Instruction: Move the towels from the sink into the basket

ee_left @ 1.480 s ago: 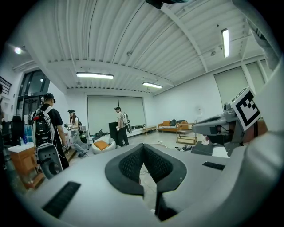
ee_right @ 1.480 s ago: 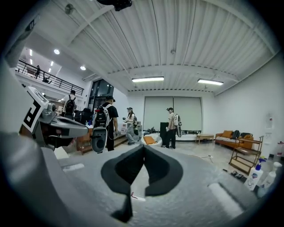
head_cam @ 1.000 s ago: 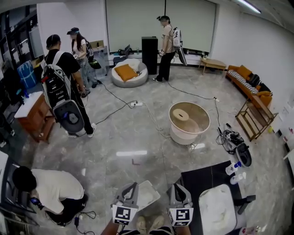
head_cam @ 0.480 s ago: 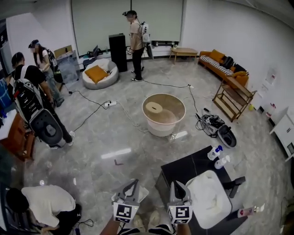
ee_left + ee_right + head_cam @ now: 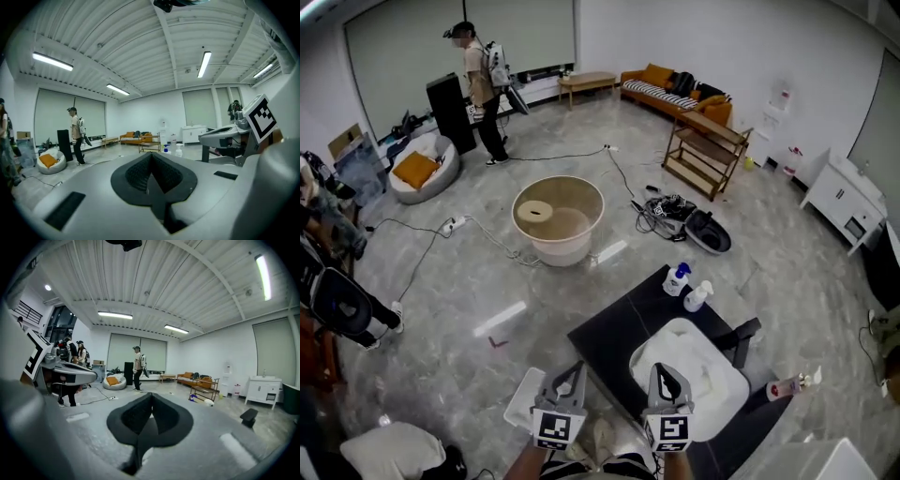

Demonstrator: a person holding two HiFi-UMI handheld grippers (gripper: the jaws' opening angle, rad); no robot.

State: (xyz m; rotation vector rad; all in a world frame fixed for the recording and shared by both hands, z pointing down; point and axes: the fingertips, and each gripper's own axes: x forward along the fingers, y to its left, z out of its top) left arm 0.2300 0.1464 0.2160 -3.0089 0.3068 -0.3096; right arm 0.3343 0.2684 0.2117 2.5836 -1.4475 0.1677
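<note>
Both tools are held level, side by side, pointing forward, jaws pressed together and empty: the left tool [image 5: 571, 368] off the black bench's [image 5: 614, 333] near-left edge, the right tool [image 5: 664, 371] by the white sink [image 5: 729, 398]. Pale towels [image 5: 686, 361] lie in the sink. The white basket [image 5: 523, 401] sits on the floor beside that edge. The tools' square markers [image 5: 555, 431] carry no legible writing.

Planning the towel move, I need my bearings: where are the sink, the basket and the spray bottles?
sink [image 5: 737, 384]: head view, its right rim.
basket [image 5: 521, 403]: head view, its white side.
spray bottles [image 5: 678, 279]: head view, the left bottle's body.
</note>
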